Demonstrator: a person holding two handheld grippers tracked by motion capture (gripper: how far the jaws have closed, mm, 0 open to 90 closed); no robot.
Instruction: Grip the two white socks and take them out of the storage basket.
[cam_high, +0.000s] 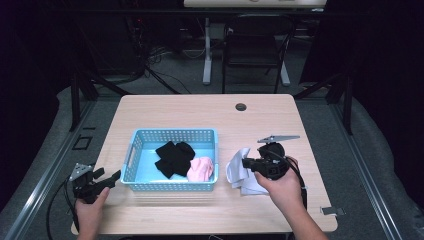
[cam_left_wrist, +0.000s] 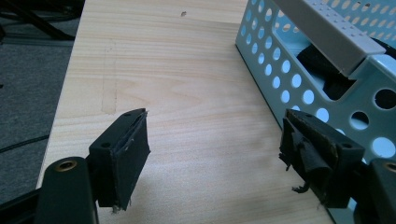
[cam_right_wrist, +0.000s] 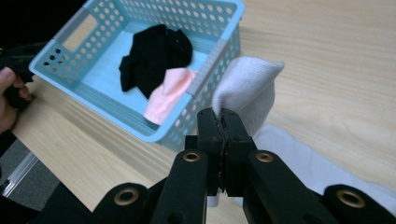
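Note:
A light blue perforated basket (cam_high: 135, 140) sits mid-table with black socks (cam_high: 173, 156) and a pink sock (cam_high: 201, 169) inside. My right gripper (cam_high: 246, 163) is just right of the basket, shut on a white sock (cam_right_wrist: 245, 84) that it lifts off the table. In the right gripper view the jaws meet with the sock's edge pinched between them. More white cloth (cam_high: 251, 187) lies under that hand. My left gripper (cam_high: 116, 176) rests at the table's left edge beside the basket's left wall (cam_left_wrist: 299, 88), jaws wide apart with bare wood between the pads (cam_left_wrist: 133, 149).
The wooden table (cam_high: 200, 112) has a round cable hole (cam_high: 241, 107) at the back. A chair and desk legs (cam_high: 250, 50) stand beyond it. Bare wood stretches behind and in front of the basket.

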